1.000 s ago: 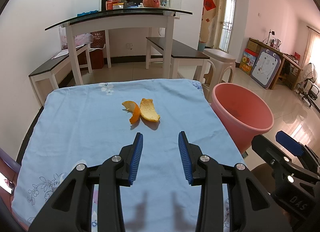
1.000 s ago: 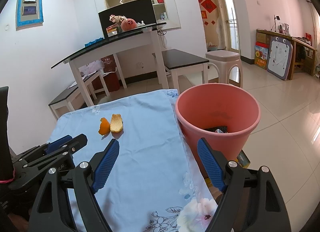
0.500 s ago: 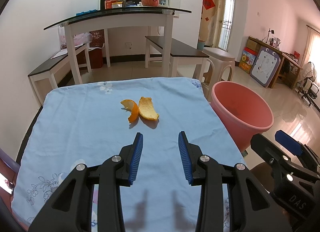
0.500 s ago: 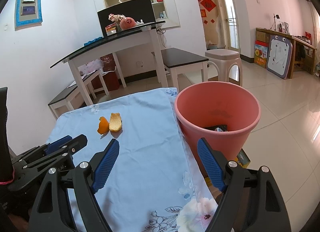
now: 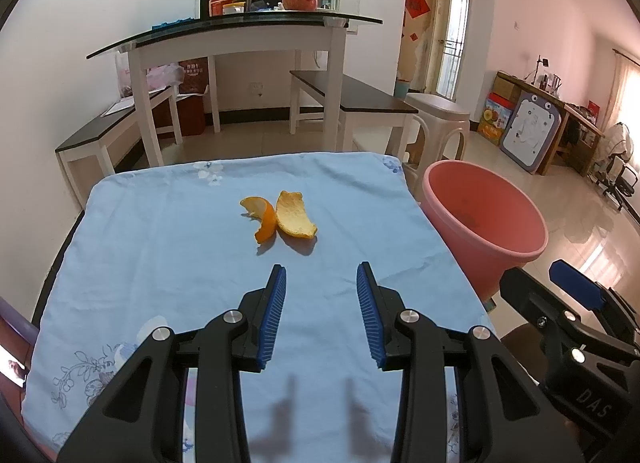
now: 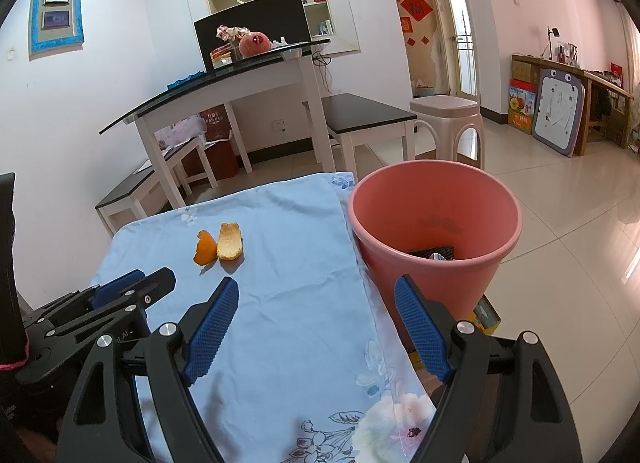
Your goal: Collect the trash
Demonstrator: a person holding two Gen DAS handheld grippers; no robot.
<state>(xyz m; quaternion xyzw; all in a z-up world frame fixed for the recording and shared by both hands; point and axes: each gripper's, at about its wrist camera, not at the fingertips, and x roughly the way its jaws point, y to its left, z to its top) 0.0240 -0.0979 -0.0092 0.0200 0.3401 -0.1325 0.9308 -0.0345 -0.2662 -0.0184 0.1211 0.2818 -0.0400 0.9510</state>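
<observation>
Two pieces of orange peel [image 5: 280,217] [image 6: 220,247] lie side by side near the middle of a light blue cloth [image 5: 160,247] [image 6: 288,255] that covers a small table. My left gripper [image 5: 321,275] hovers just short of the peel, open, with nothing between its blue pads. Over the cloth's right edge my right gripper [image 6: 316,295] stands wide open and empty, beside a pink bin [image 6: 434,239] [image 5: 480,223]. Some dark and pale trash lies at the bin's bottom. Each gripper shows at the edge of the other's view.
Beyond the cloth stand a white table with a dark glass top [image 5: 240,29], two low benches [image 5: 352,101] and a pale plastic stool [image 5: 440,123]. Tiled floor spreads to the right, with a whiteboard [image 5: 528,135] and boxes along the far wall.
</observation>
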